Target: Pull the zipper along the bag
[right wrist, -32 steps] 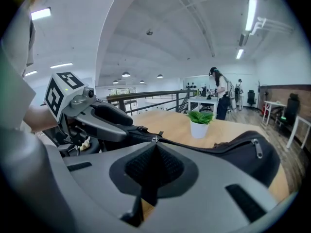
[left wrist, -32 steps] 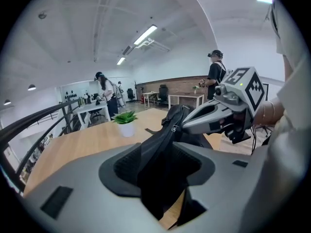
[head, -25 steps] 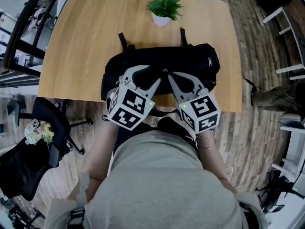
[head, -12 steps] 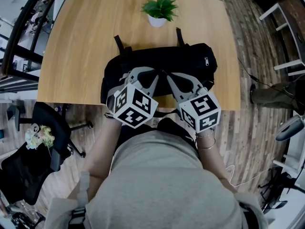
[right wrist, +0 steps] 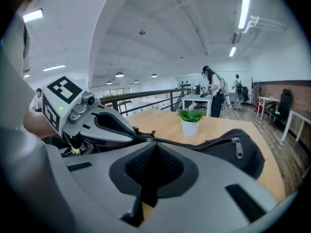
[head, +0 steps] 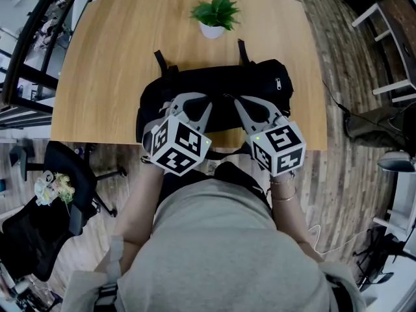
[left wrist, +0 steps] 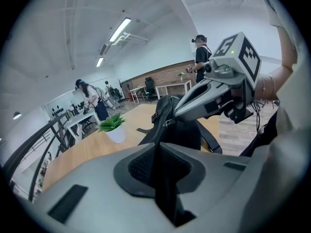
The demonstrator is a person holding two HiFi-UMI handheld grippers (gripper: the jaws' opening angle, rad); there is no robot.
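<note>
The bag lies on the table, close to its near edge and slightly right of its middle, its length running left to right. Behind the bag, at the table's far edge, stands a potted plant. Two straps reach from the bag's back onto the tabletop, one near each end. A zipper pull sits on the bag's right end. Before the bag, off the table, is the person. Left of the bag and nearer, past the table's corner, an office chair stands on the floor. Further left of the bag, beyond the table, runs a railing.
</note>
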